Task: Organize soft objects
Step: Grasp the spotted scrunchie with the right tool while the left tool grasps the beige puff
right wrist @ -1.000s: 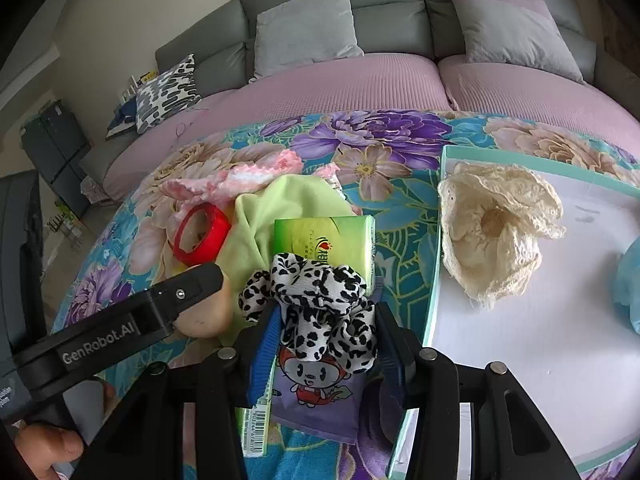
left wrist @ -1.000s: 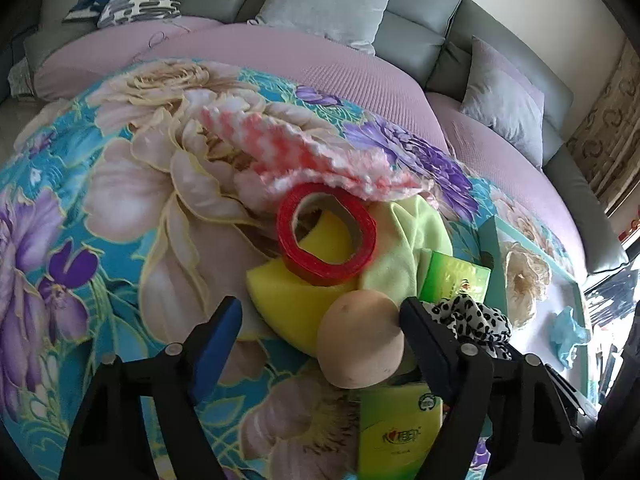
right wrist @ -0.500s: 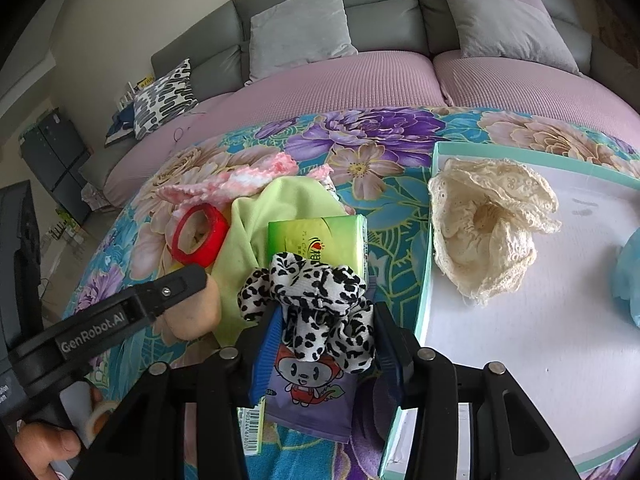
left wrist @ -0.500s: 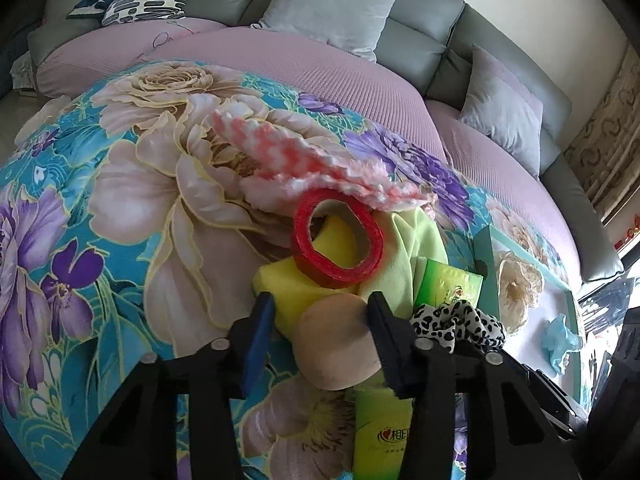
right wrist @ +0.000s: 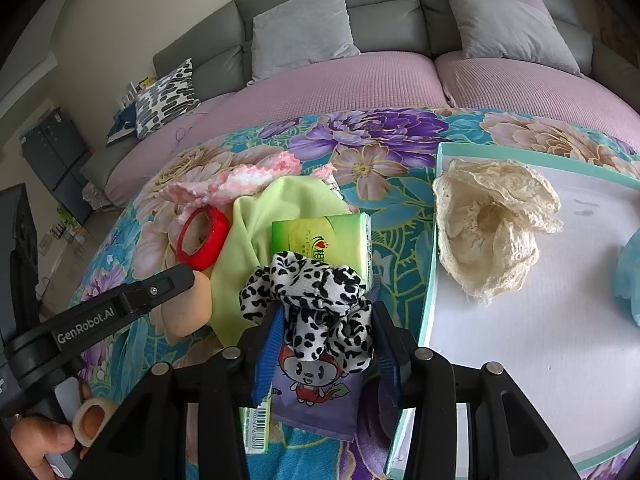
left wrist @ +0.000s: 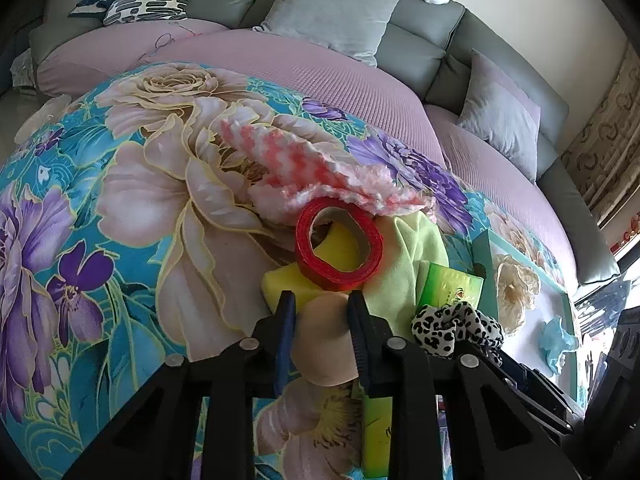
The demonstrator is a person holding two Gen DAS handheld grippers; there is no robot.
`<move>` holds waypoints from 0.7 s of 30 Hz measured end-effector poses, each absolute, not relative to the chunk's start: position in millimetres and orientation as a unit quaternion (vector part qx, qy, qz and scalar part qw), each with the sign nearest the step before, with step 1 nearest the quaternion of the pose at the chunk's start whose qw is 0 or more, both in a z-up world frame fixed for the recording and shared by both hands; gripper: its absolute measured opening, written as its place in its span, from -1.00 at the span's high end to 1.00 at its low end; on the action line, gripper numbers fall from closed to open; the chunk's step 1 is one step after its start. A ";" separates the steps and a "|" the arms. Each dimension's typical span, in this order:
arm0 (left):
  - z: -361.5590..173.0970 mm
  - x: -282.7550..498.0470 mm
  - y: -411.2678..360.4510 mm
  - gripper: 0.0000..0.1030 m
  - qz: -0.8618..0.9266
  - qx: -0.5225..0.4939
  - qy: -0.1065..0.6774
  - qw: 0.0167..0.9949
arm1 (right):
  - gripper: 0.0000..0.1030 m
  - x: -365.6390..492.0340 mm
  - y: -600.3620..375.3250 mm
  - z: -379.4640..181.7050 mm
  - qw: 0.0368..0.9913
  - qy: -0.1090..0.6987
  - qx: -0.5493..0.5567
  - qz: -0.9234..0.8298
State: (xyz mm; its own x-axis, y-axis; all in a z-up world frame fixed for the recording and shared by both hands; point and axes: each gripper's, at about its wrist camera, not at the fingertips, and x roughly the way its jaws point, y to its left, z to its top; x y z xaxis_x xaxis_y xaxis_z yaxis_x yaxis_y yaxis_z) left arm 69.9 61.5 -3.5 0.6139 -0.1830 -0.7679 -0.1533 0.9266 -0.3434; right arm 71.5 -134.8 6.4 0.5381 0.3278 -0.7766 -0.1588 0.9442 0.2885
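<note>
Over the last second the left tool (left wrist: 321, 303) had narrowed from a wide spread to a pinch on the beige foam ball (left wrist: 325, 347), its fingers now pressing both sides. That ball sat at the near end of the clutter on the floral-covered table (left wrist: 120, 208), against a yellow sponge (left wrist: 288, 284) that carried a red tape roll (left wrist: 339, 243). A lime-green cloth (right wrist: 276, 220) and a pink-and-white knitted piece (left wrist: 320, 176) lay just beyond.

The right tool (right wrist: 322, 334) held a leopard-print scrunchie (right wrist: 312, 304) between narrowly set fingers, above a green tissue pack (right wrist: 320, 238) and a purple cartoon packet (right wrist: 316, 396). It was hardly shifted from a second ago.

Toward the table's right edge lay a teal-rimmed white tray (right wrist: 434, 264), already holding a cream lace piece (right wrist: 492, 224) and a pale blue item (right wrist: 632, 276). This suggested the tray was the collecting place, and both held pieces were probably bound there.
</note>
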 end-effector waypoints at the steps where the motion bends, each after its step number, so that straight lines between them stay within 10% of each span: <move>1: -3.0 69.7 62.1 0.49 -0.009 -0.191 0.439 0.878 | 0.11 71.7 -134.1 6.3 0.872 0.460 0.091 0.139; 8: 3.1 68.4 63.1 0.47 -0.009 -0.183 0.444 0.877 | 0.11 71.7 -134.1 6.3 0.872 0.461 0.088 0.139; 21: -3.8 67.7 49.7 -0.14 -0.026 -0.149 0.475 0.867 | 0.11 69.7 -131.4 7.8 0.873 0.460 0.079 0.142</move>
